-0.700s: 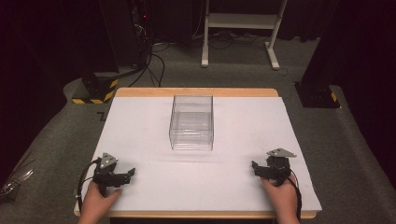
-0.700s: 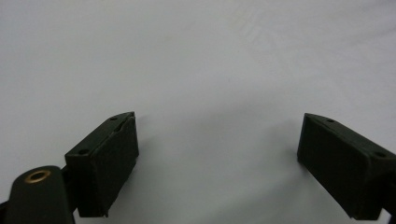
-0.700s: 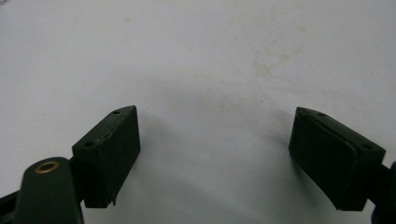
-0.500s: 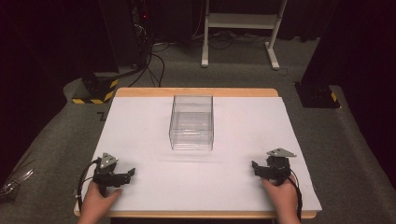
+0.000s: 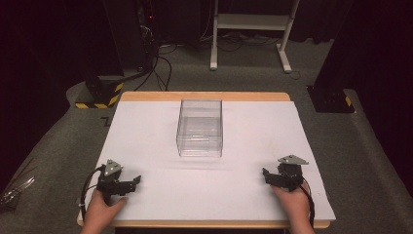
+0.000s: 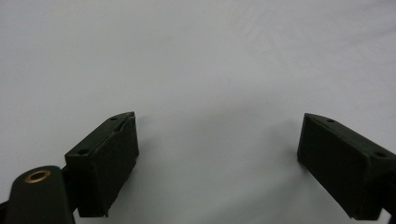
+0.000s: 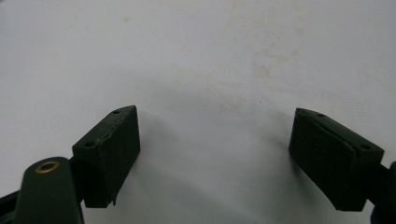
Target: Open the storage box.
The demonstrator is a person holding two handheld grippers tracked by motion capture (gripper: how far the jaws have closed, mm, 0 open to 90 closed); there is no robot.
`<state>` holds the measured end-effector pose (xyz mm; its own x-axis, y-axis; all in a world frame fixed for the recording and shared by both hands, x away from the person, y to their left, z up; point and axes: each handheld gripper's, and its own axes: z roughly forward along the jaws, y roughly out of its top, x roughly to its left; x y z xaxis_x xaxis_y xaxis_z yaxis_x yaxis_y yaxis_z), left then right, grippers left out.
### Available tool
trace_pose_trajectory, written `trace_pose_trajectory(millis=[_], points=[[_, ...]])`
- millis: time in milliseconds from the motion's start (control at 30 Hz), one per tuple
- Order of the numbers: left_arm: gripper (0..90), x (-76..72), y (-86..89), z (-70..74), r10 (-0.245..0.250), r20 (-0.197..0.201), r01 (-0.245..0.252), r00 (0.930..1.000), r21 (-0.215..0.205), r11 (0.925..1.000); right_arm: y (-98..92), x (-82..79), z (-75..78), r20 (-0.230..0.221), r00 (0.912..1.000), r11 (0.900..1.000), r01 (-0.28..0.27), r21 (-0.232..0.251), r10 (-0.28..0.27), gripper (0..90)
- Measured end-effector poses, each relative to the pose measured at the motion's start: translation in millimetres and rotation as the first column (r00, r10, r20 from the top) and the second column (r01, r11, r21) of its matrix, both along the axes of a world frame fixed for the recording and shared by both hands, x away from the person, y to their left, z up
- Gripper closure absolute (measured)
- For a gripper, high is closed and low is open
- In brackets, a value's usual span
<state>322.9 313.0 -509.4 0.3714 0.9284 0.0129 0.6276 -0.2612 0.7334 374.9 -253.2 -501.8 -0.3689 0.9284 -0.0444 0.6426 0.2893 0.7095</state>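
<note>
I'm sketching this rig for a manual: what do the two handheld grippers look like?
Both the left gripper and right gripper are black, each topped by a grey three-cornered plate and trailing a black cable. Their jaws are blocky black pads with small screw holes; a brass-ringed hole sits beside one.

Clear box [image 5: 200,127] blocks table [image 5: 146,136] centre; flanks free.

A white sheet [image 5: 146,141] is seen over a light wooden table [image 5: 204,96], a clear colourless box [image 5: 200,127] is set on it, both grippers [image 5: 137,180] [image 5: 265,174] are black with grey plates, and yellow-and-black stripes are borne by a floor block [image 5: 100,92].
</note>
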Motion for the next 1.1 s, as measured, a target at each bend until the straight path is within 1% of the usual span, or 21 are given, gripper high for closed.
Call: trace_pose_trajectory(millis=[33,100,200,267,300,467,633,700,767,833,1100], points=[[12.7,0.0,0.0,0.0,0.000,0.000,0.000,1.0000,0.000,1.0000,0.4,-0.8,0.8,0.004,1.0000,1.000,0.000,-0.011,0.000,16.6],[12.7,0.0,0.0,0.0,0.000,0.000,0.000,1.0000,0.000,1.0000,1.9,-2.6,3.2,0.020,0.9998,1.000,-0.008,-0.004,0.008,16.4],[12.7,0.0,0.0,0.0,0.000,0.000,0.000,1.0000,0.000,1.0000,6.0,-6.8,7.6,0.050,0.9983,1.000,-0.030,-0.008,0.030,16.6],[12.7,0.1,0.0,0.0,0.000,0.000,0.000,1.0000,0.000,1.0000,9.4,-10.1,10.8,0.072,0.9965,0.999,-0.042,-0.008,0.042,16.7],[12.7,0.1,0.1,0.0,-0.001,0.000,0.001,1.0000,0.000,1.0000,12.1,-12.8,12.5,0.091,0.9943,0.998,-0.055,-0.011,0.056,17.7],[12.7,0.1,0.1,0.0,-0.001,-0.001,0.001,1.0000,0.000,1.0000,16.7,-15.5,14.2,0.095,0.9922,0.997,-0.080,-0.011,0.081,18.9],[12.7,0.1,0.0,0.0,0.000,-0.001,0.000,1.0000,-0.001,1.0000,24.8,-18.8,15.3,0.097,0.9894,0.994,-0.109,0.005,0.108,18.7],[12.7,0.1,0.1,0.0,0.000,-0.001,0.000,1.0000,-0.001,1.0000,27.8,-19.7,15.5,0.096,0.9870,0.991,-0.131,0.014,0.129,18.8],[12.7,0.1,0.1,0.0,0.000,-0.001,0.000,1.0000,-0.001,1.0000,33.6,-22.5,16.3,0.104,0.9819,0.987,-0.161,0.019,0.158,19.8],[12.7,0.1,0.1,0.0,0.000,-0.001,0.000,1.0000,-0.001,1.0000,36.1,-23.8,16.8,0.103,0.9812,0.986,-0.166,0.021,0.163,19.9],[12.7,0.1,0.1,0.0,-0.001,-0.001,0.001,1.0000,0.000,1.0000,51.5,-30.0,18.2,0.112,0.9711,0.976,-0.215,0.024,0.211,21.0]])
